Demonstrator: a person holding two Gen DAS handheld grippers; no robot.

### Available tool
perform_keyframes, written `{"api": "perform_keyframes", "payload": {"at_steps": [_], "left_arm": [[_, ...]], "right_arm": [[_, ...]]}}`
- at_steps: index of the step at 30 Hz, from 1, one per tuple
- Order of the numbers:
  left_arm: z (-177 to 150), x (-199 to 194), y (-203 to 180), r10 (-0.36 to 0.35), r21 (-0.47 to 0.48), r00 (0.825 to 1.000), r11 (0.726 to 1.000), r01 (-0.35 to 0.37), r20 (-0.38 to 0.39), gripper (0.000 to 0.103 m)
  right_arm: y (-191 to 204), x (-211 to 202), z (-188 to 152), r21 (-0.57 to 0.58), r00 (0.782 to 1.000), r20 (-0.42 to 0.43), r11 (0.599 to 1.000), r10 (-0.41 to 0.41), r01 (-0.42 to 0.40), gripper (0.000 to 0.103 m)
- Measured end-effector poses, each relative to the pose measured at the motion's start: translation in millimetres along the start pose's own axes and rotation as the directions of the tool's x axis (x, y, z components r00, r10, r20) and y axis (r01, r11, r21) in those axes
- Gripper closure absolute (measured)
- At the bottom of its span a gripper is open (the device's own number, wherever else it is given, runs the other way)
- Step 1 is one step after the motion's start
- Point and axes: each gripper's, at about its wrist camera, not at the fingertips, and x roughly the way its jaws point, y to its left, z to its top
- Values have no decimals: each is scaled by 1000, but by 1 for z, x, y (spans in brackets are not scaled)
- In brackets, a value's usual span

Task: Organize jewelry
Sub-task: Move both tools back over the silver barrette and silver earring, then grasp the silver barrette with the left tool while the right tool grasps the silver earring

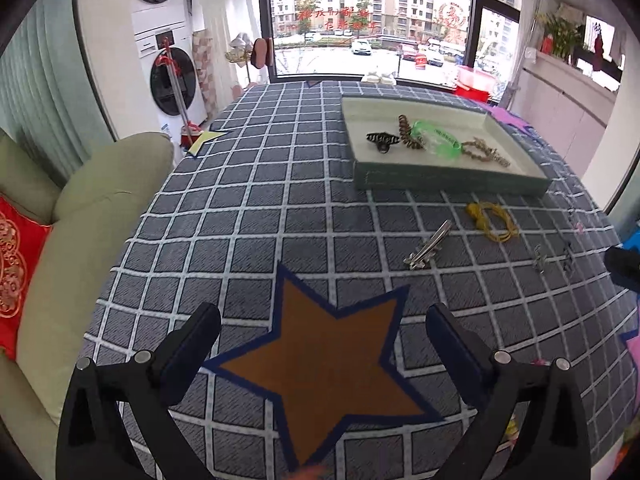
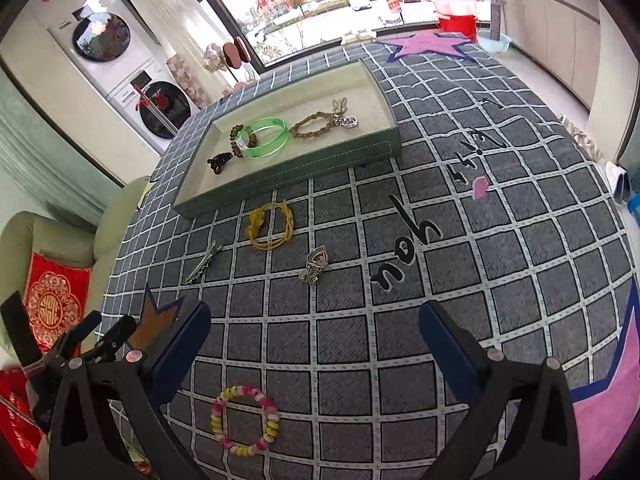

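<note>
A green tray (image 2: 320, 162) (image 1: 452, 180) sits on the checked cloth and holds a green bangle (image 2: 263, 137) (image 1: 436, 140), a braided bracelet (image 2: 310, 127), a bead bracelet (image 2: 236, 138) and a dark hair claw (image 2: 219, 161) (image 1: 383, 140). On the cloth in front lie a yellow cord bracelet (image 2: 270, 226) (image 1: 492, 220), a silver hair clip (image 2: 202, 264) (image 1: 428, 246), a silver pendant (image 2: 315, 266) and a pink-yellow bead bracelet (image 2: 245, 420). My right gripper (image 2: 314, 344) is open above the cloth, the bead bracelet just below it. My left gripper (image 1: 322, 344) is open over an orange star.
The orange star patch (image 1: 324, 372) lies under the left gripper. A pink star (image 2: 426, 44) is at the table's far end. A green sofa with a red cushion (image 1: 16, 272) stands left of the table. A washing machine (image 1: 172, 80) and window lie beyond.
</note>
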Motion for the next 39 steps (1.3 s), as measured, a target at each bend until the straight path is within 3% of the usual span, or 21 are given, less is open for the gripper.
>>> {"api": "perform_keyframes", "payload": {"at_steps": [9,18,24,28,33,36,39], "left_arm": [[-14,10,-7,-41,55,997,997,45,-59,0],[-1,20,-14,-10,69,999,998,13,-53,0],[12,32,-20,-24,82,997,996,29,-67,0],[21,41,-32,-53,131,996,989,62,-75,0],[29,53,-50,-36,214,998,976,46,-55,0],[33,60,-57,-35,232,998,972,48,-60,0],[37,66,-61,-33,235,998,971,46,-61,0]], "right_arm": [[8,-9,-12,-28,998,59,1000,9,-7,0],[5,24,-16,-18,992,-119,999,-41,39,0],[9,39,-11,-49,987,-123,994,-104,98,0],[10,49,-4,-47,983,-126,991,-131,126,0],[14,58,3,-77,980,-120,986,-156,147,1],[18,63,5,-102,976,-111,979,-185,174,12],[20,69,9,-118,973,-102,974,-206,194,15]]}}
